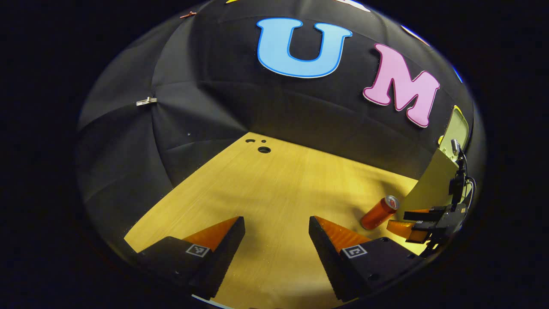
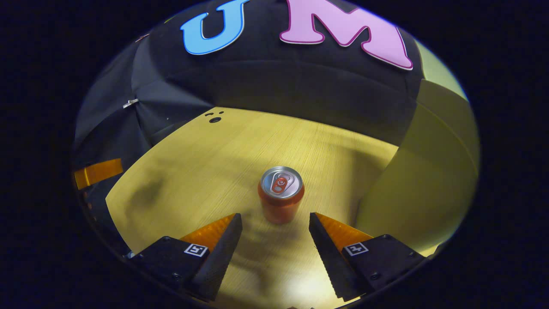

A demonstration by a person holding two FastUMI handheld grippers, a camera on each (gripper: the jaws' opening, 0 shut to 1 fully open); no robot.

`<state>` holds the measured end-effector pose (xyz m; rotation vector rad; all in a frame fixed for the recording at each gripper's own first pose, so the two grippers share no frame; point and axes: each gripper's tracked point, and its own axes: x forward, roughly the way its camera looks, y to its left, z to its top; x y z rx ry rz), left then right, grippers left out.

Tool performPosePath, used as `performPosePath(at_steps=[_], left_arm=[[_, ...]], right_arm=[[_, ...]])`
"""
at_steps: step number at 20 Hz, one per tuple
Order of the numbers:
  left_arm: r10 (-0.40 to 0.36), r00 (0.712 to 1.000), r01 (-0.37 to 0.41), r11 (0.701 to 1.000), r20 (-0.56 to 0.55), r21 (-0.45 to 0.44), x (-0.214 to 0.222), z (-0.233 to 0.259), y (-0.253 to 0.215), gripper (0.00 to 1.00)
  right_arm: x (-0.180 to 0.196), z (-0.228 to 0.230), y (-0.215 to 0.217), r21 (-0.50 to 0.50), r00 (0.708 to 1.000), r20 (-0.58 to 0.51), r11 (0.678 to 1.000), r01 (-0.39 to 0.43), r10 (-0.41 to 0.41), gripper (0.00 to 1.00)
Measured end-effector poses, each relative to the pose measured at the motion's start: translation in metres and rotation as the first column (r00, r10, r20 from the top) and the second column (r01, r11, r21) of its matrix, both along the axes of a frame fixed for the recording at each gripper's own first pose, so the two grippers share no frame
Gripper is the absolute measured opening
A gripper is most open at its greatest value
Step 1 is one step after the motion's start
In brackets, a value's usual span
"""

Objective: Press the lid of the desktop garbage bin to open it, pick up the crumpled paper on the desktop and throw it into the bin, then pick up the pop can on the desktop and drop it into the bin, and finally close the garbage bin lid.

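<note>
Right gripper view, cylindrical metal-topped pop can (image 2: 281, 194), woodgrain desktop (image 2: 206, 171)

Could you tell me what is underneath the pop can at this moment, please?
The pop can stands upright on the bare wooden desktop, ahead of the open right tool. Its base hides the spot directly beneath it.
</note>
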<state>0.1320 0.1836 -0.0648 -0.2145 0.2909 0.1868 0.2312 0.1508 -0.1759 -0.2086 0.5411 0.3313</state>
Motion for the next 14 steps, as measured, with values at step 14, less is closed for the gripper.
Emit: performPosePath(at_steps=[14], left_arm=[[-0.017, 0.999, 0.017, 1.000, -0.035, 0.007, 0.003, -0.011, 0.003, 0.96]], right_arm=[[0.054, -0.037, 0.010, -0.030, 0.996, -0.028, 0.996, 0.080, -0.081, 0.99]])
